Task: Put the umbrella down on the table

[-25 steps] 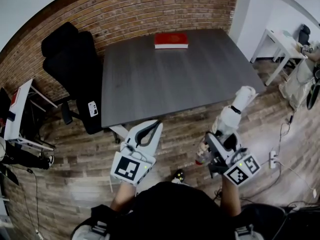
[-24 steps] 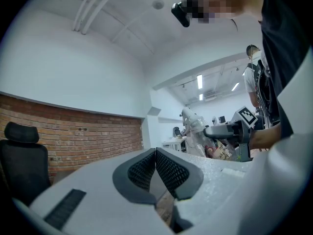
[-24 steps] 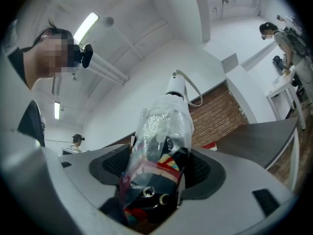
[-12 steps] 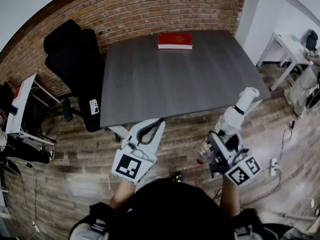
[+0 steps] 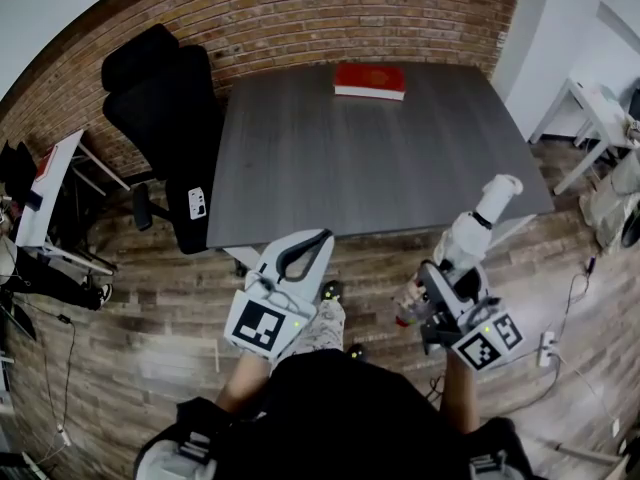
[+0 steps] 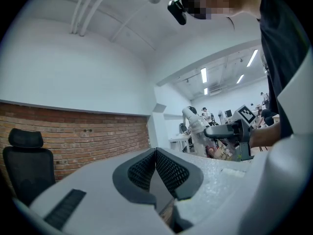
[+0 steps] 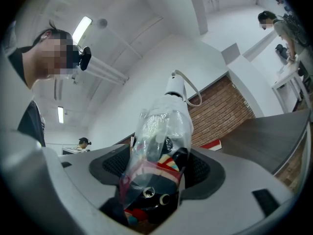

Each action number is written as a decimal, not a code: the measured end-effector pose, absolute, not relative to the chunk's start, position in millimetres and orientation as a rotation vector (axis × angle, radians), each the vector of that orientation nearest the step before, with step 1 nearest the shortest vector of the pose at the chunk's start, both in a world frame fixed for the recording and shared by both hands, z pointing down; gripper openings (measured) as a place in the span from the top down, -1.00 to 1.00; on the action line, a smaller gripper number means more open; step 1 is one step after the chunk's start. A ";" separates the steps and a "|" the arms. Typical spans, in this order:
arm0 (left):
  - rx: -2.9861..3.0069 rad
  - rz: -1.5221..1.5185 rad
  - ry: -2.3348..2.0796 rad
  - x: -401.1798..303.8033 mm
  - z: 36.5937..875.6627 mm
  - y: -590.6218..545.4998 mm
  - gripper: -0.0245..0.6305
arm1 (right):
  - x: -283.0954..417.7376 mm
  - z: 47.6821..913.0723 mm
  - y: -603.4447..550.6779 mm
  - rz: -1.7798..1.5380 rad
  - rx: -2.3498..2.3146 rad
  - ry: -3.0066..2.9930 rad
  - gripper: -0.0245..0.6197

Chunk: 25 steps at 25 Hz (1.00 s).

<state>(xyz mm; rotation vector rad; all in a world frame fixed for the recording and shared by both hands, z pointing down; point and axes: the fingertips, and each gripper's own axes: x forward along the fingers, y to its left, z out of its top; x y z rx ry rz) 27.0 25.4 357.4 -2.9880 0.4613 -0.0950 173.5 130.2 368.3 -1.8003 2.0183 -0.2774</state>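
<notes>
The right gripper [image 5: 437, 286] clenches the plastic-wrapped umbrella [image 5: 472, 230], its end pointing to one o'clock over the table [image 5: 350, 168] corner; the left gripper [image 5: 303, 251] is clamped together, empty.

**Black top, white tools, chequered cubes**

The person wears a black top [image 5: 330, 408] with short sleeves, filling the bottom middle of the head view. Pale trousers [image 5: 322, 330] show just above it. A small black camera [image 6: 177, 10] is worn on the head, near the top centre of the left gripper view. The left gripper [image 5: 318, 238] and the right gripper [image 5: 432, 280] are bulky white plastic shells with black trim. Each has a cube of black-and-white square markers at its rear: the left cube [image 5: 260, 328] below centre-left, the right cube [image 5: 488, 340] at lower right. The fingers [image 6: 171, 173] are black, with a fine criss-cross grip texture.
</notes>
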 end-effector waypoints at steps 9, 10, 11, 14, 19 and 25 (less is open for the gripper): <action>-2.986 -0.060 0.445 62.7 355.1 -12.5 0.92 | 206.2 363.2 96.5 -0.251 -1.822 2.022 -0.08; -2.988 -0.056 0.445 66.2 355.5 -18.6 0.92 | 210.1 363.2 90.1 -0.254 -1.825 2.019 -0.08; -2.991 -0.055 0.449 68.9 355.9 -25.0 0.92 | 213.6 363.5 83.6 -0.260 -1.825 2.015 -0.08; -2.998 -0.059 0.473 73.9 356.0 -44.2 0.92 | 221.4 363.2 64.8 -0.274 -1.821 2.015 -0.08; -3.004 -0.077 0.503 84.0 360.5 -75.9 0.92 | 233.1 366.0 29.7 -0.287 -1.821 2.045 -0.07; -3.010 -0.087 0.529 99.8 365.1 -116.5 0.92 | 250.0 371.3 -11.8 -0.315 -1.814 2.063 -0.07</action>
